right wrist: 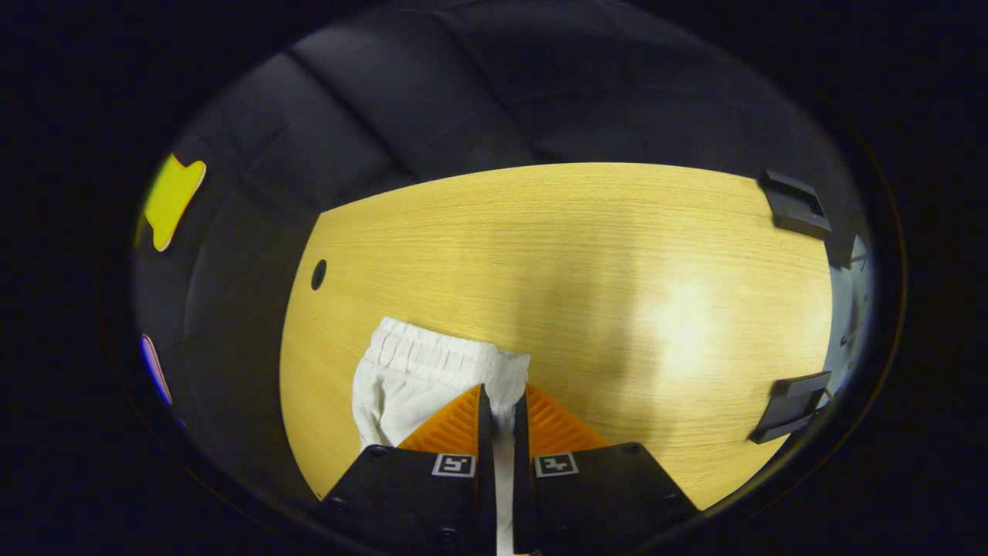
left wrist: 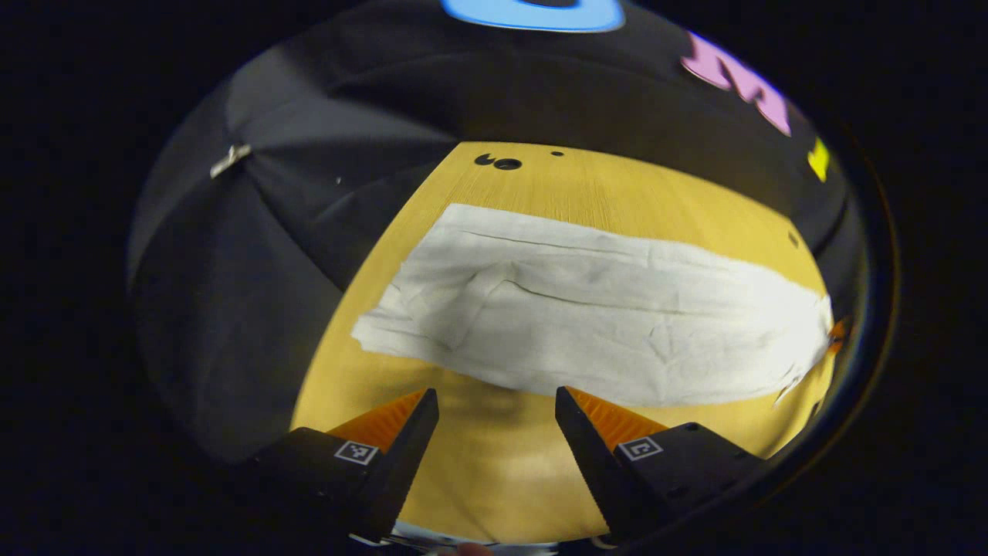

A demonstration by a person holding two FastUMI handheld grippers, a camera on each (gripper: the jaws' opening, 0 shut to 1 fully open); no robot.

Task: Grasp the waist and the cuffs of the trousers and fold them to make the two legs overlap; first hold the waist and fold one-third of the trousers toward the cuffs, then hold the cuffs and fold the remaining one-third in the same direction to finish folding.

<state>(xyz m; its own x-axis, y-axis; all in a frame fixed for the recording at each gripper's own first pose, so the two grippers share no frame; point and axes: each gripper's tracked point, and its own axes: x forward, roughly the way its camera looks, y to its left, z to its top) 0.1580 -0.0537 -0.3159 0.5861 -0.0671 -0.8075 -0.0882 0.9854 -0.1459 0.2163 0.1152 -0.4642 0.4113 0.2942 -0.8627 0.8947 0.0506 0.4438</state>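
In the left gripper view I see my left tongs (left wrist: 497,401) wide open and holding nothing, above bare surface (left wrist: 502,463). The trousers (left wrist: 587,316) lie flat just beyond them, from 9 to 3 o'clock. Small holes (left wrist: 500,162) sit at 12 o'clock. In the right gripper view my right tongs (right wrist: 502,401) are closed on the waist (right wrist: 444,359). Two black clamps (right wrist: 795,205) stand at 3 o'clock, well apart from the cloth.

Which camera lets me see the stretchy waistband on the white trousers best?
The right gripper view: the gathered waistband sits close up, pinched by the right gripper. The left gripper view shows the trousers lying long across the wooden table, waist end far off.
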